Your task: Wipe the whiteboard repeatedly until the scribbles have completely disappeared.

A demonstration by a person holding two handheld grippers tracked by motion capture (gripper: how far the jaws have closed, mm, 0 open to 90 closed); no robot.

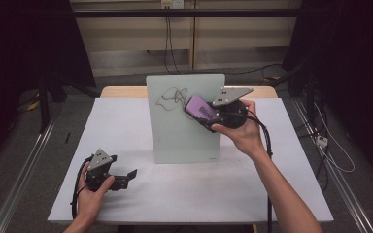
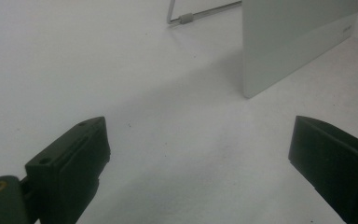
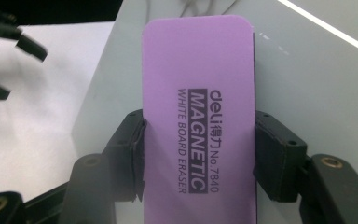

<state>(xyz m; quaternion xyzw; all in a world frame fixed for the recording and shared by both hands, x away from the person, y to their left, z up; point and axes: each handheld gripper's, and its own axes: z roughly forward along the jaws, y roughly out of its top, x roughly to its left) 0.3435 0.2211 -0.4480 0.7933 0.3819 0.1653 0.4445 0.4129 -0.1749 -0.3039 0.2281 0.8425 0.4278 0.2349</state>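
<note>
The right tool (image 1: pixel 205 115) was clamped on a purple whiteboard eraser (image 1: pixel 200 108), its two black jaws pressing the eraser's long sides. In the right gripper view the eraser (image 3: pixel 198 116) stood lengthwise between the jaws, its printed label facing the camera, and the pale board surface lay right behind it. From the high view the eraser was held against the upper right part of a small whiteboard (image 1: pixel 182 128) that stood upright near the middle of the bench (image 1: pixel 126 194), just beside a black scribble (image 1: pixel 172 97) drawn near the board's top. Whether the eraser actually touched the scribble could not be told.

The left tool (image 1: pixel 131 174) was held low over the front left part of the bench, well apart from the whiteboard, with its jaws wide apart and nothing between them. In the left gripper view the white bench top showed between those jaws, with the lower corner of the whiteboard (image 2: pixel 298 42) and a thin metal stand leg (image 2: pixel 200 14) farther off.
</note>
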